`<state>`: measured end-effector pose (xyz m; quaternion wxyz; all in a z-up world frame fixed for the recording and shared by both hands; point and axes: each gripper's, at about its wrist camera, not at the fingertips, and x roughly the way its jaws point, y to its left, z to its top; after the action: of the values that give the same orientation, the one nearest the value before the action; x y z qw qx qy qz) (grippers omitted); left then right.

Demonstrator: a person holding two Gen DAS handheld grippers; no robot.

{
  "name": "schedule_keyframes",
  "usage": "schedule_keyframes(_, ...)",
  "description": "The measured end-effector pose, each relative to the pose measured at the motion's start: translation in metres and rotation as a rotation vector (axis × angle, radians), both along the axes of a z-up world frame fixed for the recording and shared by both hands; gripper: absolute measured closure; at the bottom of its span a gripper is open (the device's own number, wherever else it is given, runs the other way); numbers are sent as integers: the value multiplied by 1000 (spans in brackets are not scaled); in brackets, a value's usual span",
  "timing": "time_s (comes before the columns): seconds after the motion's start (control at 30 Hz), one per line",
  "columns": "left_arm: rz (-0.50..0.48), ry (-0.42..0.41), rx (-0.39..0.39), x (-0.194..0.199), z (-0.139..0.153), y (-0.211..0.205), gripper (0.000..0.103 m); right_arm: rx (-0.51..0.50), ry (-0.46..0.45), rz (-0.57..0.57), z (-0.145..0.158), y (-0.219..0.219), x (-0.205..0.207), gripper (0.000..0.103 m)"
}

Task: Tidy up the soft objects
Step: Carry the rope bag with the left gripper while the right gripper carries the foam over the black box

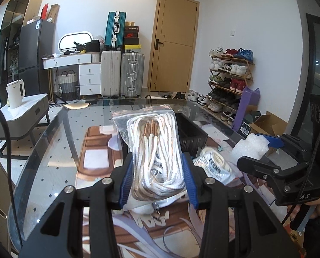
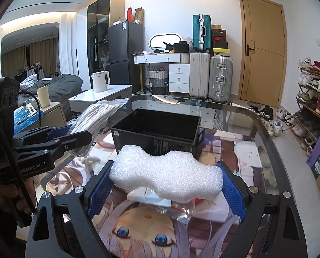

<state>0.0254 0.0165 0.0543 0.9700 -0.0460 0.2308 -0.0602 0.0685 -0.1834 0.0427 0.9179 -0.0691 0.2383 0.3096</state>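
Note:
My left gripper (image 1: 157,178) is shut on a clear bag of white and tan laces (image 1: 155,150) and holds it upright above the table; the bag also shows in the right wrist view (image 2: 93,124). My right gripper (image 2: 166,180) is shut on a white foam block (image 2: 166,172), held across its blue pads (image 2: 99,185) just in front of the black bin (image 2: 157,129). In the left wrist view the right gripper (image 1: 267,150) sits at the right with the foam (image 1: 250,146), and the bin (image 1: 192,133) stands behind the bag.
A glass table (image 1: 52,150) carries an anime-print mat (image 2: 138,225). Another bag of white laces (image 1: 215,165) and a clear packet (image 2: 160,200) lie on the mat. Suitcases (image 1: 121,75), a door and a shoe rack (image 1: 230,81) stand beyond.

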Motion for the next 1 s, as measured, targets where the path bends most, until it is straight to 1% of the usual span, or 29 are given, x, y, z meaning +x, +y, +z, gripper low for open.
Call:
schedule_keyframes(0.17, -7, -6, 8, 10, 5, 3, 61, 2, 2, 5, 9, 5, 14, 11)
schedule_keyframes(0.5, -15, -3, 5, 33, 9, 7, 61, -13, 17, 20, 16, 18, 38, 11)
schedule_keyframes(0.77, -12, 17, 10, 61, 6, 13, 61, -49, 37, 55, 14, 41, 59, 11)
schedule_keyframes(1.0, -37, 49, 29, 80, 0, 12, 61, -81, 53, 73, 13, 55, 78, 11)
